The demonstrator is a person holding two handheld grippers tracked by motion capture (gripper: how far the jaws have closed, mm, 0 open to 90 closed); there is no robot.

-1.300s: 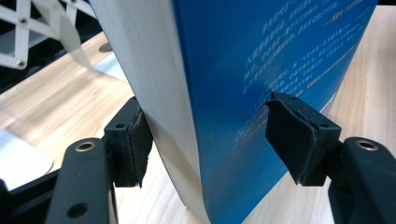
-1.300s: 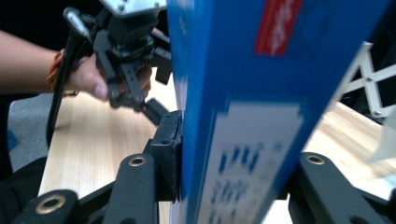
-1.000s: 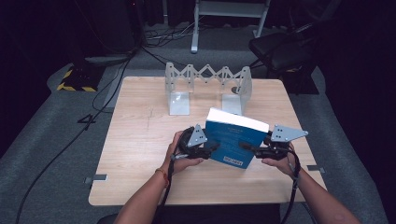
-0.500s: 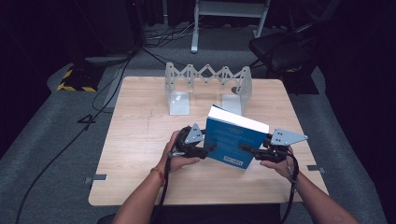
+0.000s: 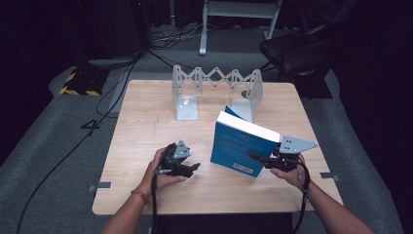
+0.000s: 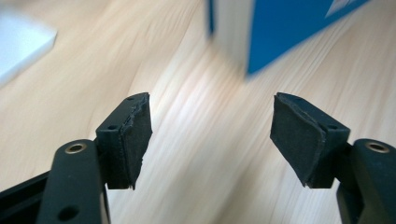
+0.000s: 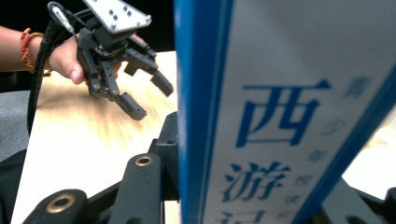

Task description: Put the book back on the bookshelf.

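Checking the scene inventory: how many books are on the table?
1. A blue softcover book stands tilted near the right front of the wooden table, clamped in the right gripper; the metal accordion book rack behind holds none.

Blue book, spine clamped between the right gripper's jaws: large blue characters 西游, a third cut off below; small characters alongside illegible
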